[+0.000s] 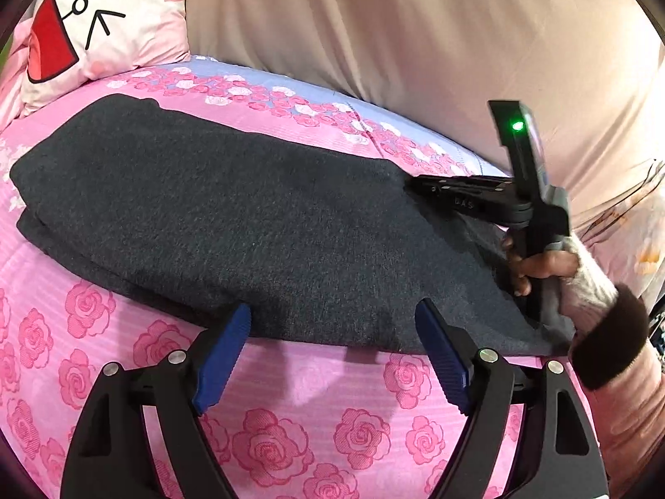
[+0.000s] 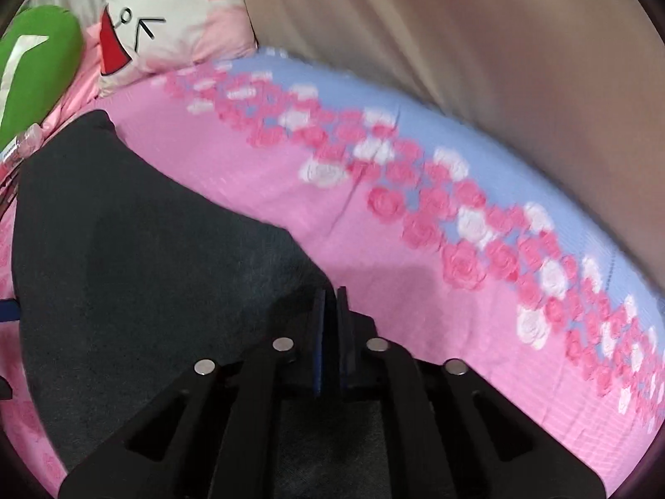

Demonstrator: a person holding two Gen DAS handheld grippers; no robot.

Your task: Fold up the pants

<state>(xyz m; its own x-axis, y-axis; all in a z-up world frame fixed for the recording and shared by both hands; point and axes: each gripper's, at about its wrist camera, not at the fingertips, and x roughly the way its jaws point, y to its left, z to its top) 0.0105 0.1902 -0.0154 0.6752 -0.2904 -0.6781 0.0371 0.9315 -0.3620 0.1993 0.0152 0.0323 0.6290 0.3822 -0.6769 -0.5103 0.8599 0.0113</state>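
Dark grey pants (image 1: 232, 216) lie folded lengthwise on the pink rose bedsheet (image 1: 316, 378), with layers stacked at the left end. My left gripper (image 1: 332, 324) is open, its blue pads at the near edge of the pants. My right gripper (image 2: 330, 295) is shut on the far edge of the pants (image 2: 145, 274) and lifts it slightly. It also shows in the left wrist view (image 1: 419, 185), at the right end of the pants.
A white and pink cartoon pillow (image 1: 99, 20) lies at the far left of the bed. A green cushion (image 2: 33, 70) sits beside it. A beige curtain (image 1: 415, 33) hangs behind the bed. The person's sleeve (image 1: 607, 332) is at the right.
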